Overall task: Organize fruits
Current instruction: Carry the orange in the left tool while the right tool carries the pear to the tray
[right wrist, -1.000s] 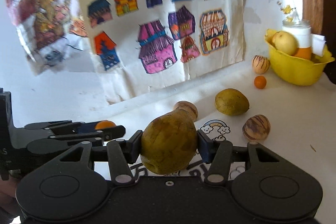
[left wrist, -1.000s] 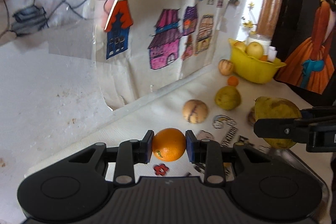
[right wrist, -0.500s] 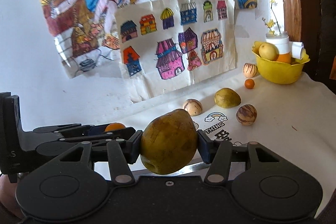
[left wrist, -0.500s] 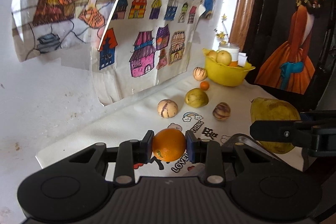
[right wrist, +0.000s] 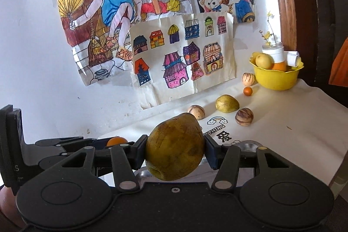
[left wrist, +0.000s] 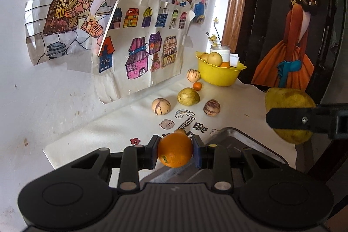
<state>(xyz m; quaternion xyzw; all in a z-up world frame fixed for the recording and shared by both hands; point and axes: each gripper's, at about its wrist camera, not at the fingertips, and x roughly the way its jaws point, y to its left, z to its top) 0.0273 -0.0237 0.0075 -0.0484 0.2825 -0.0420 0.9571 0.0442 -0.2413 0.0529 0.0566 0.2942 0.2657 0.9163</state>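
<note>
White-clothed table (left wrist: pixel 256 99) bears loose fruits (left wrist: pixel 188 96), yellow bowl (left wrist: pixel 219 75).

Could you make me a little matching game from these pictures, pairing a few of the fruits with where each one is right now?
Things:
1. orange
2. big pear
3. tiny orange
4. yellow apple

Places:
A. in the yellow bowl
B. in the right gripper
C. on the cloth near the bowl
D. in the left gripper

Pairs: 1-D, 2-B, 3-C, 4-A

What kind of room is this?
Probably a family home: children's coloured drawings are taped to the white wall, and a yellow fruit bowl sits on a cartoon-printed tablecloth.
</note>
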